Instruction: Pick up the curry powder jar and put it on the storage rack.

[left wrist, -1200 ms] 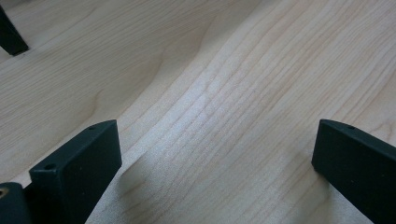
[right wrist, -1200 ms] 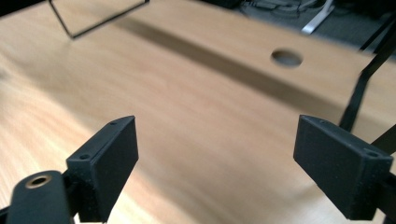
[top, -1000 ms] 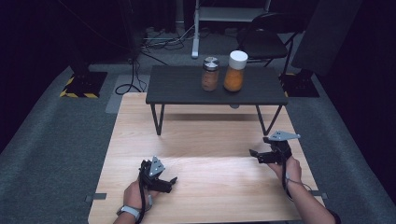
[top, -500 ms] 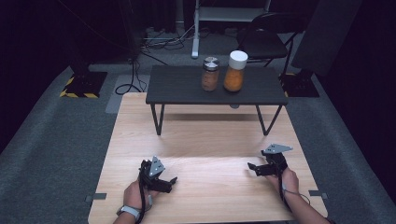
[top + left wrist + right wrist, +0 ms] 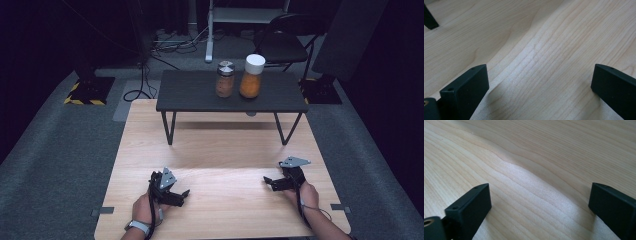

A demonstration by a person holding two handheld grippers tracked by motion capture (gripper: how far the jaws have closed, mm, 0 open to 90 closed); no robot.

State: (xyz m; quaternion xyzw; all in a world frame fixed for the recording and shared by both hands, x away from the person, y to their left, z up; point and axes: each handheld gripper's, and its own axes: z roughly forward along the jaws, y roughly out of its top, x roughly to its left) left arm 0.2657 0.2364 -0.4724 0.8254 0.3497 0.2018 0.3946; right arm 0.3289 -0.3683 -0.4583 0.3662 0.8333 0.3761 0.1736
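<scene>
My left gripper (image 5: 183, 195) rests low over the light wooden table (image 5: 220, 150) near its front left. In the left gripper view its jaws (image 5: 540, 72) stand wide open with bare wood between them. My right gripper (image 5: 268, 182) sits low at the front right, pointing left. Its jaws (image 5: 539, 190) have just been opening and stand wide apart, with nothing between them. Two jars stand far off on a low black table (image 5: 195, 94): one with a silver lid (image 5: 225, 79), and a taller one with a white lid and orange contents (image 5: 251, 76).
The low black table stands on thin legs (image 5: 170, 127) across the far half of the wooden table. Behind it are a black chair (image 5: 285, 42), cables on the grey floor (image 5: 145, 85) and a yellow-and-black striped base (image 5: 87, 92).
My right gripper has sunk toward the tabletop and come a little nearer the front edge. The left gripper has stayed where it was.
</scene>
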